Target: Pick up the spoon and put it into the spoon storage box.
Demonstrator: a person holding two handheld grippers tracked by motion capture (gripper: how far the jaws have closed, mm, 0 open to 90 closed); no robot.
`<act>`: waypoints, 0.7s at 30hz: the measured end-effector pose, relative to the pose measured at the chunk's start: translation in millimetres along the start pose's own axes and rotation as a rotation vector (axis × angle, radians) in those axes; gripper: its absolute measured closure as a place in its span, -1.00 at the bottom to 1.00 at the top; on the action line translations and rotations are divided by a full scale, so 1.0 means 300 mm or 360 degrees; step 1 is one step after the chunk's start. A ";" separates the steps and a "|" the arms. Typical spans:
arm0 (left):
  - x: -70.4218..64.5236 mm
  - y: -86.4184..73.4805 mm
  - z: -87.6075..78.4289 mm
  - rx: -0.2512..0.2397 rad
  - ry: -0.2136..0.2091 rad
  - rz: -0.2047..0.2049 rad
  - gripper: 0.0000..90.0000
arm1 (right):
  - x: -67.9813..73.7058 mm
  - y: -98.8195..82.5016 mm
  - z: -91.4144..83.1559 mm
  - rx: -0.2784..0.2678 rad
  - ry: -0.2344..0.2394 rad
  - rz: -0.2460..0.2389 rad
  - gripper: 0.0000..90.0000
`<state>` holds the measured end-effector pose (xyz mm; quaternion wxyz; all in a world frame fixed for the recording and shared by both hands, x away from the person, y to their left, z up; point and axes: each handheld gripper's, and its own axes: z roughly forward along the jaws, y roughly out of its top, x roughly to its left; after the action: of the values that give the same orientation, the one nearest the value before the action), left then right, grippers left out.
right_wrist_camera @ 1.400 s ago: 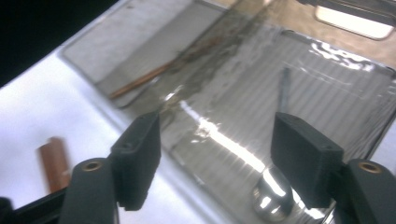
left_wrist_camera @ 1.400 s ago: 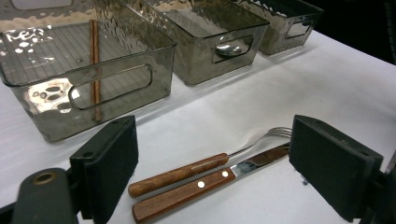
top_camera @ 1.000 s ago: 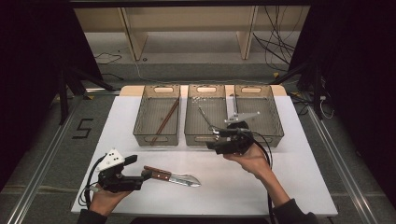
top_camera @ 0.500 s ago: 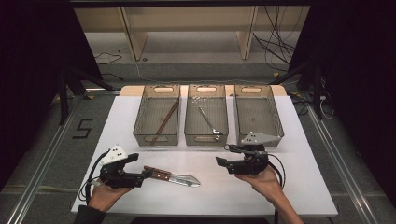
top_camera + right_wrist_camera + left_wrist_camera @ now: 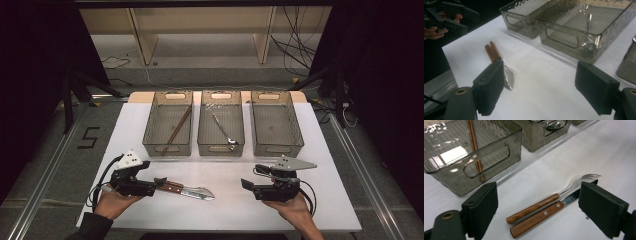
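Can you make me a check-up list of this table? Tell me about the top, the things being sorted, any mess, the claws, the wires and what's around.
Surface: white table, flat and bare near its edges.
Job's things: fork and knife lying side by side, wooden handles; three bins in a row; chopsticks in the left bin, spoon in the middle.
Clutter: nothing seen.
Grippers: left claw open around the handles; right claw open, holding nothing.
Cables: black cable trailing from the left claw; loose wires on the floor behind.
Surroundings: dark room, wooden shelf beyond.

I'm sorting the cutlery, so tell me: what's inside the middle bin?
The middle bin holds one spoon lying along its floor, bowl toward the person's end. Glare at the far end hides whether anything small lies there.
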<state>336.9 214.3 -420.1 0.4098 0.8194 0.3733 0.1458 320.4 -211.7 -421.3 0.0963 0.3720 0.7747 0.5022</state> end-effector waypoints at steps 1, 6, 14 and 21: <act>0.001 0.003 0.002 0.0013 0.0004 0.0009 -0.65 | -0.002 -0.004 -0.007 -0.0006 -0.0007 0.0000 -0.46; 0.011 0.015 0.005 0.0035 0.0015 0.0023 -0.65 | -0.011 -0.025 -0.028 -0.0030 -0.0032 0.0025 -0.47; 0.015 0.037 0.023 0.0123 0.0031 0.0092 -0.65 | -0.011 -0.050 -0.041 -0.0023 -0.0045 0.0043 -0.51; 0.012 0.050 0.052 0.0204 0.0042 0.0165 -0.65 | -0.010 -0.063 -0.053 -0.0034 -0.0064 0.0049 -0.55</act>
<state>355.4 202.4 -418.2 0.3434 0.8602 0.3444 0.1533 305.1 -228.9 -430.4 0.1082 0.3928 0.7614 0.5043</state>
